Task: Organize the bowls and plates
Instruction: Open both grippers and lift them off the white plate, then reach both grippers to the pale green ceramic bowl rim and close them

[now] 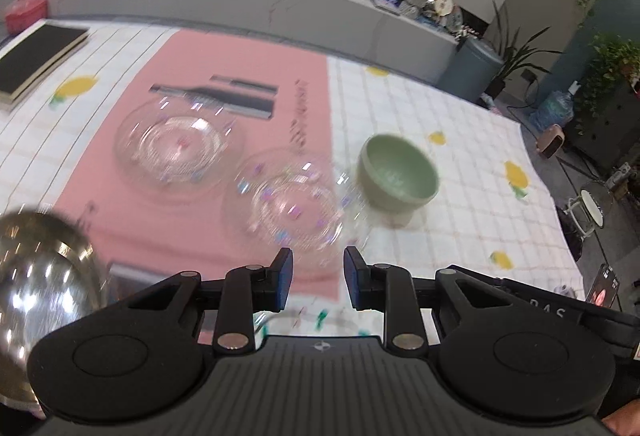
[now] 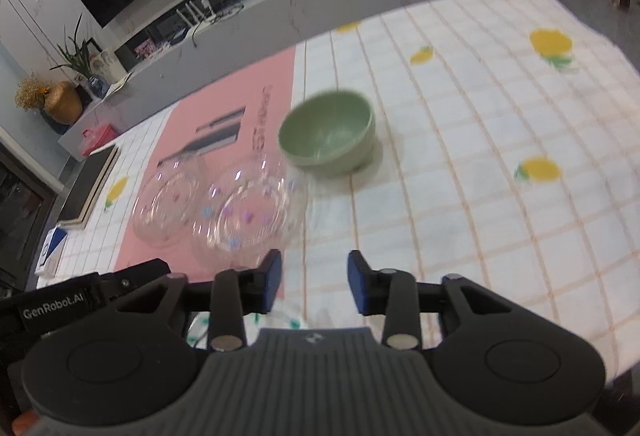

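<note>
Two clear glass bowls stand on the pink mat: the far one [image 1: 180, 148] [image 2: 164, 210] and the near one [image 1: 292, 204] [image 2: 248, 216]. A green bowl [image 1: 398, 172] [image 2: 328, 132] stands upright on the checked cloth, right of them. A steel bowl [image 1: 36, 296] shows at the left edge of the left wrist view. My left gripper [image 1: 318, 280] is open and empty, just short of the near glass bowl. My right gripper [image 2: 314, 282] is open and empty, above the cloth, right of that bowl's near rim.
A pink mat [image 1: 240, 84] lies on a white checked cloth [image 2: 480, 156] with lemon prints. A dark book [image 1: 36, 60] lies at the table's far left. A grey counter [image 1: 240, 8] runs behind the table. The table's right edge drops to the floor.
</note>
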Tool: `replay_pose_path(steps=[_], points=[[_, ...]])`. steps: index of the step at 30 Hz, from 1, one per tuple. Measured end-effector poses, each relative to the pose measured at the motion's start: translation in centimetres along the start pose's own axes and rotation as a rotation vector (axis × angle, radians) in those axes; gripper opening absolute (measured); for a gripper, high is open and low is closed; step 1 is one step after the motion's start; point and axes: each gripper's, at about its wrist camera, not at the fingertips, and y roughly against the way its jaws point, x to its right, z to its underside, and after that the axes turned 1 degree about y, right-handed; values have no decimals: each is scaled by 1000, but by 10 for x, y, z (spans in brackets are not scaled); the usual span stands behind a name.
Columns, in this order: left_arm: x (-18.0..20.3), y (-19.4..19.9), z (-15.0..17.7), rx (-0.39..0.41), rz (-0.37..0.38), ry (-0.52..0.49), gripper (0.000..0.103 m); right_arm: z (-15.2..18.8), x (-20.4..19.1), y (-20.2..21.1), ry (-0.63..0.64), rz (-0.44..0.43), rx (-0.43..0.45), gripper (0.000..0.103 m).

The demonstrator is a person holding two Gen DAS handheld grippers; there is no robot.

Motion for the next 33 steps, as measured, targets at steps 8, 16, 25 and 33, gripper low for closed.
replay_pose_path(steps=[8, 16, 25, 33], points=[[25, -27, -41, 25, 66, -27, 37, -44, 16, -12, -43, 23, 52, 39], [36, -74, -64, -8, 45, -48, 40, -71, 23, -49, -77, 76, 32, 39], [35, -119, -70, -51, -10, -64, 45, -84, 29, -87, -97, 109, -13, 38], [39, -149, -75, -82, -19, -59, 48, -91, 36, -113, -115, 141, -56, 38]])
